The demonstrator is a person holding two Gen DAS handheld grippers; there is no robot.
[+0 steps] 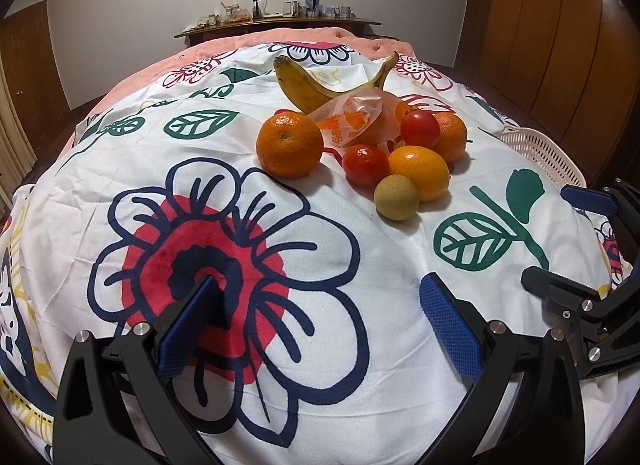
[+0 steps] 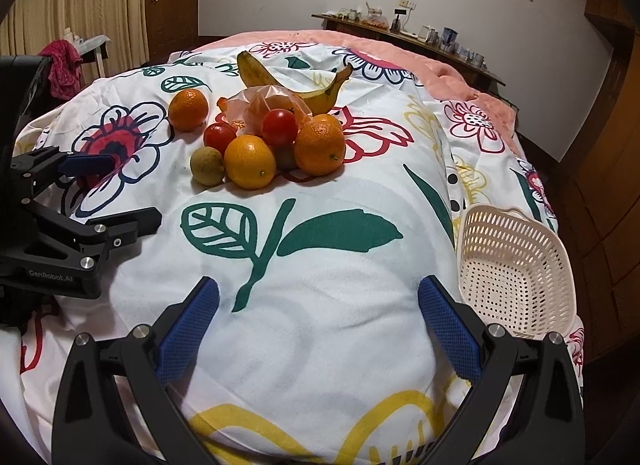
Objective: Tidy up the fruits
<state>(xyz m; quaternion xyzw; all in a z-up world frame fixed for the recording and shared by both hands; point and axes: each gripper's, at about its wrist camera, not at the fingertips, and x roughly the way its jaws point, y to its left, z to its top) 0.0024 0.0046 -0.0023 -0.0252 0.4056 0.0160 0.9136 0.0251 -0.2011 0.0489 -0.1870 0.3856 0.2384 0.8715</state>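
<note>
A heap of fruit lies on the flowered blanket (image 1: 304,273): a banana (image 1: 316,89), a lone orange (image 1: 289,145) at the left, two tomatoes (image 1: 365,165), a yellow-orange fruit (image 1: 420,172), a small green-brown fruit (image 1: 396,198), another orange (image 1: 452,136) and a clear plastic bag (image 1: 352,119). The same heap shows in the right wrist view (image 2: 256,137). A cream perforated basket (image 2: 516,269) stands at the right. My left gripper (image 1: 320,301) is open and empty, short of the fruit. My right gripper (image 2: 320,305) is open and empty, left of the basket.
The blanket covers a bed and slopes off on all sides. A wooden shelf (image 1: 276,25) with small items runs along the far wall. Wooden wardrobe doors (image 1: 560,45) stand at the right. The left gripper (image 2: 108,193) shows at the left of the right wrist view.
</note>
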